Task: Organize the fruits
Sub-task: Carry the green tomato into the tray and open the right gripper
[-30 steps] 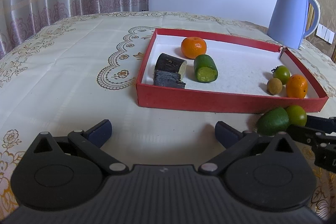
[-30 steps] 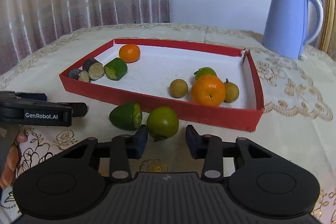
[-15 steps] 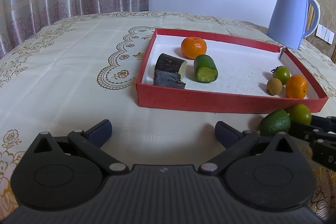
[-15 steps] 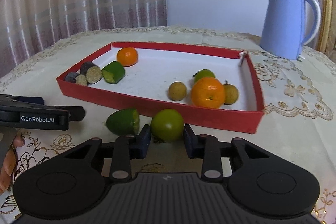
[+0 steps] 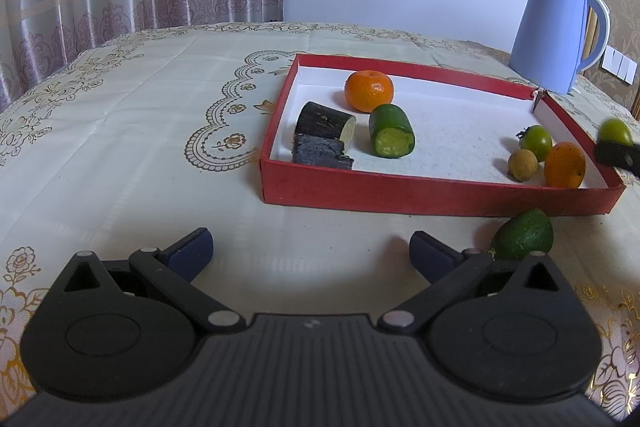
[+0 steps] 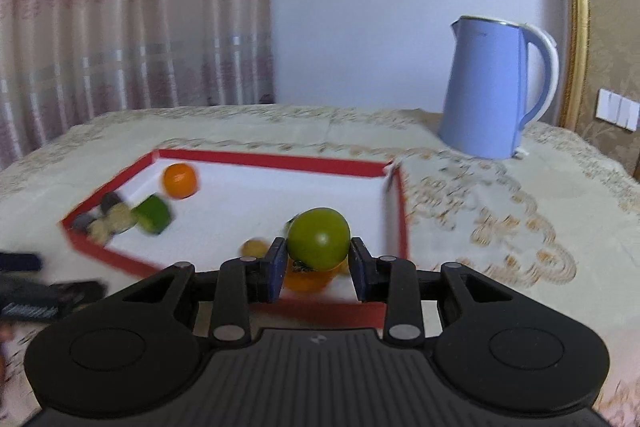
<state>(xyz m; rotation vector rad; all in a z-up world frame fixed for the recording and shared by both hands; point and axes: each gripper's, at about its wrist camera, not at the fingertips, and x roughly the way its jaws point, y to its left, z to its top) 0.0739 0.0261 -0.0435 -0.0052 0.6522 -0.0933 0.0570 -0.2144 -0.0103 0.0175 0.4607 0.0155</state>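
Note:
My right gripper [image 6: 318, 261] is shut on a round green fruit [image 6: 319, 245] and holds it in the air above the near right part of the red tray [image 6: 276, 161]. It also shows at the right edge of the left wrist view [image 5: 615, 133]. The red tray [image 5: 400, 193] holds an orange [image 5: 369, 91], a cut green piece [image 5: 391, 136], dark cut pieces [image 5: 324, 135], a small green fruit [image 5: 538, 143], a brown fruit [image 5: 523, 165] and another orange [image 5: 565, 163]. A cut green fruit [image 5: 523, 235] lies on the cloth in front of the tray. My left gripper [image 5: 310, 247] is open and empty, low over the cloth.
A blue kettle [image 5: 554, 33] stands behind the tray at the back right; it also shows in the right wrist view [image 6: 494, 87]. A patterned tablecloth [image 5: 120, 131] covers the table. Curtains hang behind on the left.
My right gripper closed on the round green fruit on the cloth and lifted it up over the tray's near right corner. The left gripper has not moved.

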